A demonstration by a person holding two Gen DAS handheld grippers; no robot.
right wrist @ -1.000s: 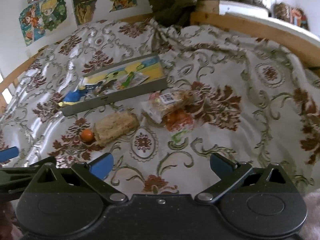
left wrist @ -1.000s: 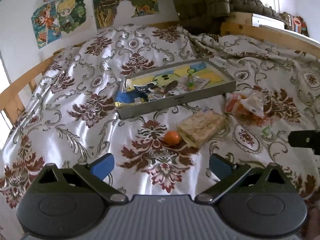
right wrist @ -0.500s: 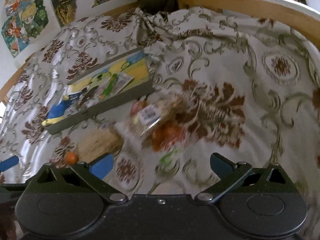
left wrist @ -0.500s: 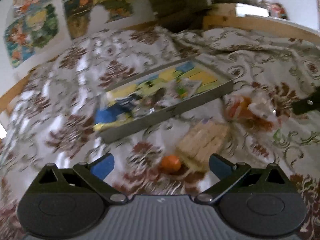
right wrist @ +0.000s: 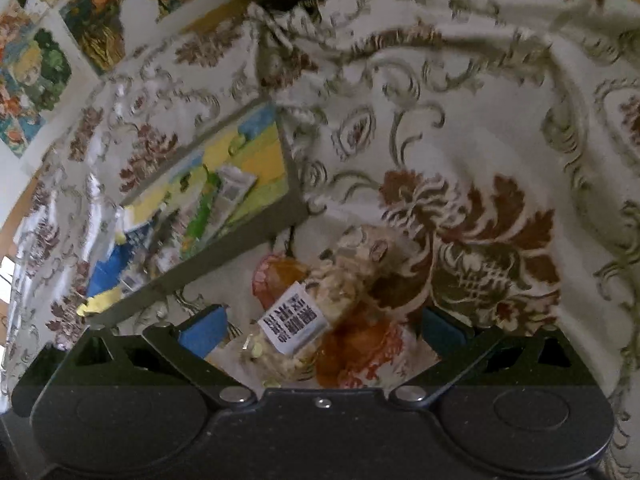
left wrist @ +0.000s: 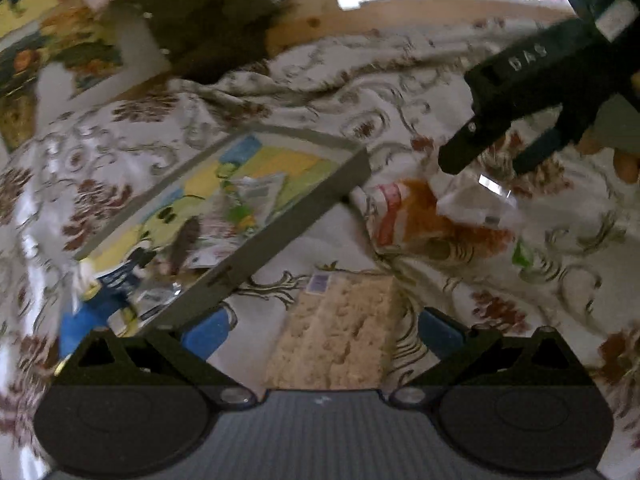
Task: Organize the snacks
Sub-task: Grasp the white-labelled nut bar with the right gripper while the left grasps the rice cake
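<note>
Snacks (right wrist: 316,320) now sit between both grippers' open jaws.

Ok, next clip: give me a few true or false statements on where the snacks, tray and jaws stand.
1. The left gripper has open jaws over the rice cracker pack. True.
2. The tray holds nothing. False: several wrappers lie in it.
3. The right gripper is shut on the labelled snack bag. False: its jaws are open around it.
4. The rice cracker pack lies outside the tray on the bedspread. True.
</note>
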